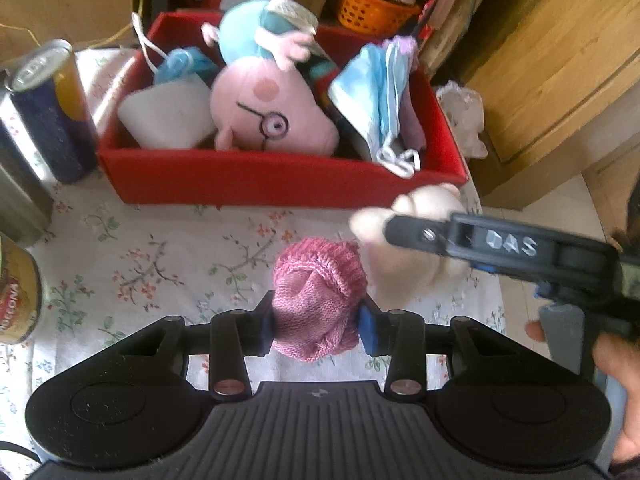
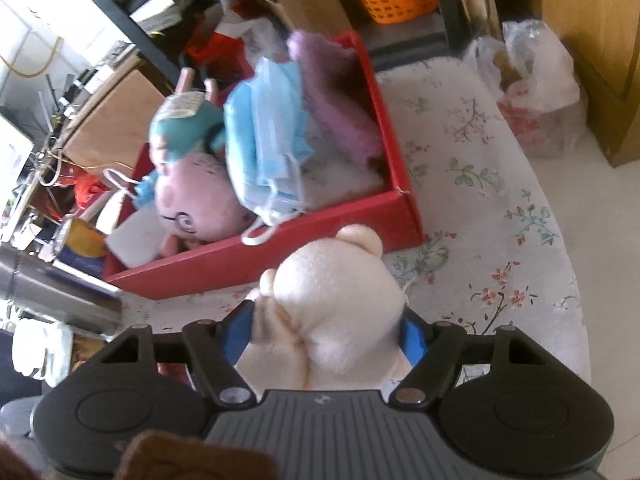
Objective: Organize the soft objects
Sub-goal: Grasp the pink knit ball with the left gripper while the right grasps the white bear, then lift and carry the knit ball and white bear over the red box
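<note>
Because both are light and squashy, your left tongs pinching the pink knitted wool bundle hold it mid-body. Your right tongs clamp the cream plush bear around its plump middle; both should compress without slipping.

My right claw smears across the right of the left view, hiding much of the cream plush bear. At the left edge, a gold printed tin is cut off. The red cardboard box's floor stays buried under toys.
</note>
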